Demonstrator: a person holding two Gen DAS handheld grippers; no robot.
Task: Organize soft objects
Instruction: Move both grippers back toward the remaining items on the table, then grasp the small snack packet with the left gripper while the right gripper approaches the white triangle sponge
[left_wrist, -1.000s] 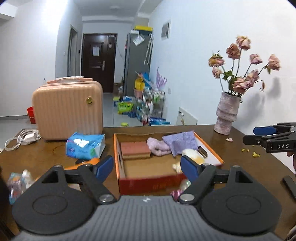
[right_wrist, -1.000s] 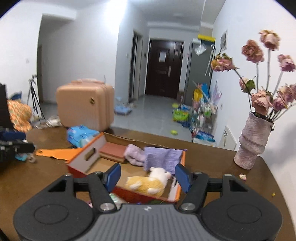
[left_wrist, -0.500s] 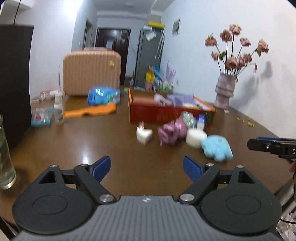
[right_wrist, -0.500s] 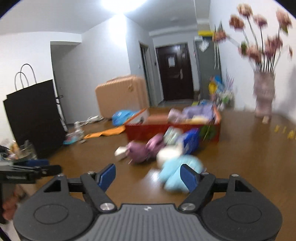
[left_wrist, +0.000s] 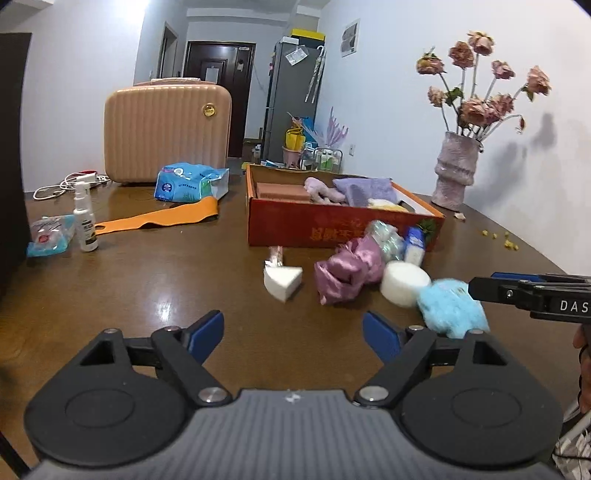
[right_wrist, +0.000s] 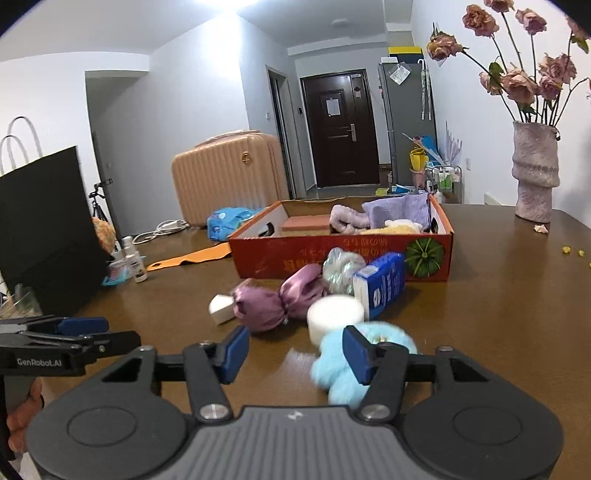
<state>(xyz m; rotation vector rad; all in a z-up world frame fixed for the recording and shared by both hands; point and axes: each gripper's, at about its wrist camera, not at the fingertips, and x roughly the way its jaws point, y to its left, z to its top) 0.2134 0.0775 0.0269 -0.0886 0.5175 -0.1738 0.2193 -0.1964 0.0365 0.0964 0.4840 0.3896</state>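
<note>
Several soft items are already laid in the box (left_wrist: 343, 225); others are left on the worktop (left_wrist: 147, 295). Both tongs, left (left_wrist: 293, 328) and right (right_wrist: 295, 350), are held released; the right, just narrowed, grasp nothing.

The right claw (right_wrist: 293, 352) hung low over a brown table (right_wrist: 498, 314), its jaws parted and just closing, nothing pressed between them. A fluffy blue toy (right_wrist: 334, 363) lay behind its right finger. Just beyond sat a white round sponge (right_wrist: 334, 314), a purple satin bundle (right_wrist: 277, 301) and a blue tissue pack (right_wrist: 380, 288). Farther ahead stood an orange box (right_wrist: 343, 258). The left claw (right_wrist: 110, 332) reached in at the left.
</note>
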